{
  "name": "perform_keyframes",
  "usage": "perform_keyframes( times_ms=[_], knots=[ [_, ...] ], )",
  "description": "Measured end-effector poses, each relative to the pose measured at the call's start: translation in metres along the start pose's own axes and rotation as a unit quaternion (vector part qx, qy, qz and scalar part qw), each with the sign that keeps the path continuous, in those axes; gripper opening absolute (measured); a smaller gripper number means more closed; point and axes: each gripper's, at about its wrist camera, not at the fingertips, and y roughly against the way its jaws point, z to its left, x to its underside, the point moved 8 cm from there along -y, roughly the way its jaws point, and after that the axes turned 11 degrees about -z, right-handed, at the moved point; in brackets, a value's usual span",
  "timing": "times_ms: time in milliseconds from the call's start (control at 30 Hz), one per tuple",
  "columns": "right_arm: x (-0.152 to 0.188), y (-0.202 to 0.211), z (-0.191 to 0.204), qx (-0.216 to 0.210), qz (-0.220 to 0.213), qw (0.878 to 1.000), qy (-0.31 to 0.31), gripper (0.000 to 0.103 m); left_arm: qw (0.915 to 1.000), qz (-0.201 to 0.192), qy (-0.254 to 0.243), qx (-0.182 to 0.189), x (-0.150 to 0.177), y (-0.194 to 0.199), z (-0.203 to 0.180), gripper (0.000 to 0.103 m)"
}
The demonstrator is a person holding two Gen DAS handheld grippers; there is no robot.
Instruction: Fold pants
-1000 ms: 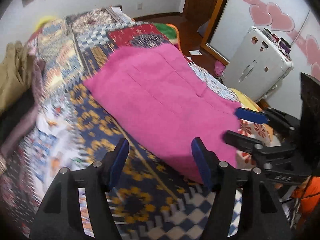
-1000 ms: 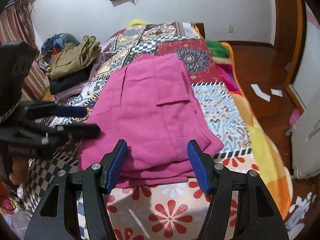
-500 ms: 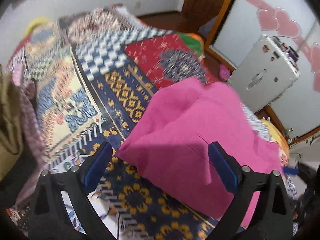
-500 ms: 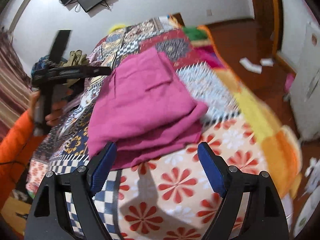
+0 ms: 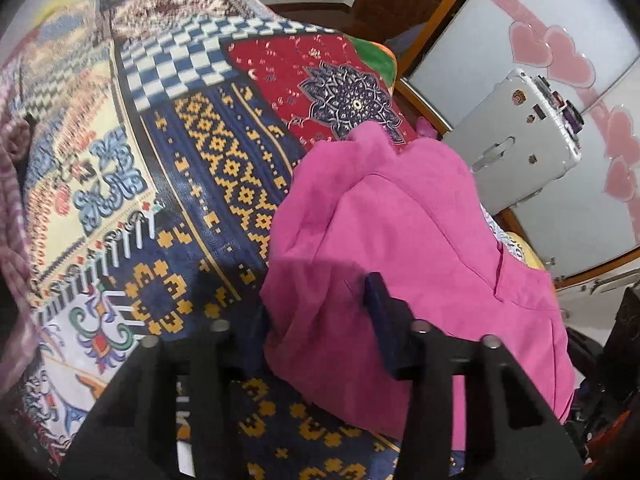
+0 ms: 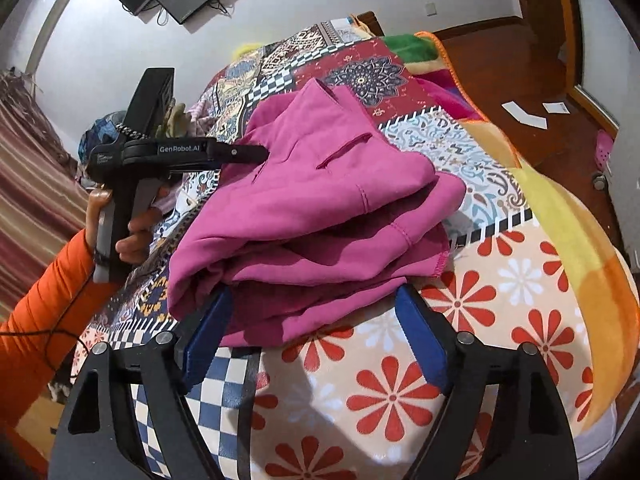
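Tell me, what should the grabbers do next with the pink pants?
Probably close the right gripper on the pants' near edge. Its jaws stand open around that edge, while the left gripper, just closing, already pinches the far side.

Left gripper (image 5: 316, 320) angles steeply down, its jaws just closing in, pink cloth bunched between the pads. A hand (image 6: 120, 220) in an orange sleeve (image 6: 44, 304) grips its handle. Right gripper (image 6: 312, 336) points down too, jaws spread wide, blue pads (image 6: 420, 344) clear at either side.
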Motion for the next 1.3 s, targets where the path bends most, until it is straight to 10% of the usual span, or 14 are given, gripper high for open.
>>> perform_keyframes(
  times_ms=[233,800,967,1300],
  knots=[
    [-0.011,-0.003,-0.007,0.011,-0.005,1.0,0.022,0.075,0.9982,-0.02,0.007,-0.056,0.005,0.038,0.003,0.025],
    [-0.029,0.021,0.023,-0.009,-0.031,0.995,0.092,0.075,0.9744,-0.084,0.129,-0.164,0.125,0.173,0.016,0.025],
    [-0.033,0.025,0.039,-0.024,-0.032,0.993,0.112,0.075,0.9662,-0.093,0.154,-0.184,0.142,0.19,0.018,0.065],
    [-0.06,-0.004,0.087,-0.077,-0.008,0.984,0.162,0.076,0.9653,-0.102,0.161,-0.178,0.134,0.213,0.048,0.09]
  ],
)
